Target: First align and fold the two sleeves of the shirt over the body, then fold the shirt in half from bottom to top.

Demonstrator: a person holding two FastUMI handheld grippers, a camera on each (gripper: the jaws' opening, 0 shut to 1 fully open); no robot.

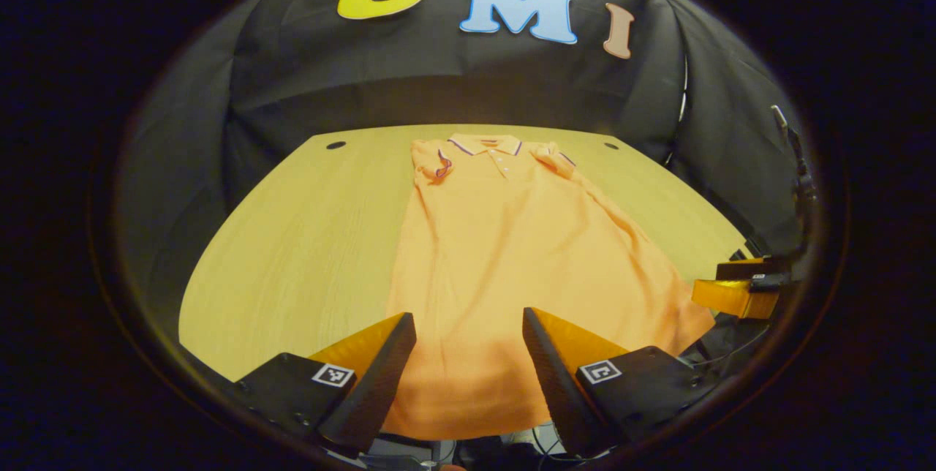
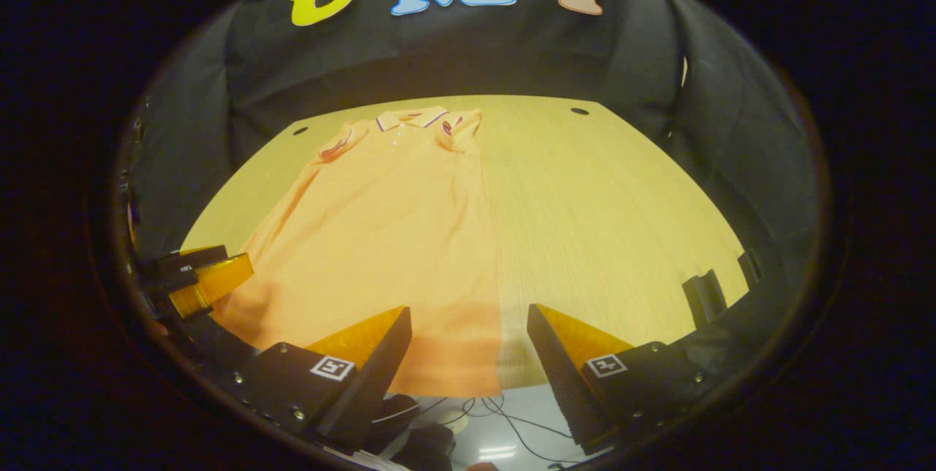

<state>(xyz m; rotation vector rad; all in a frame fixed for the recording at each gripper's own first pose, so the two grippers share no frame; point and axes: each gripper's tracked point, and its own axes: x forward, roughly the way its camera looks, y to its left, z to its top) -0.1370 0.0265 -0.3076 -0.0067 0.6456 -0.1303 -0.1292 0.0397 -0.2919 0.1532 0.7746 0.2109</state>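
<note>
Shirt (image 1: 504, 273) flat on table (image 1: 307, 237), collar far, sleeves already folded in, hem at near edge.
Left gripper (image 1: 468, 354) and right gripper (image 2: 468, 354) both spread, holding nothing. Light, limp, wrinkle-prone cloth: pinch the two hem corners.

The support surface is a light yellow wood-grain table (image 1: 307, 237), with two small dark round holes (image 1: 336, 145) near its far corners. Lying flat directly on it is an orange short-sleeved polo shirt (image 1: 504, 251), collar toward the far edge, both sleeves folded in over the body, hem at the near edge.
</note>
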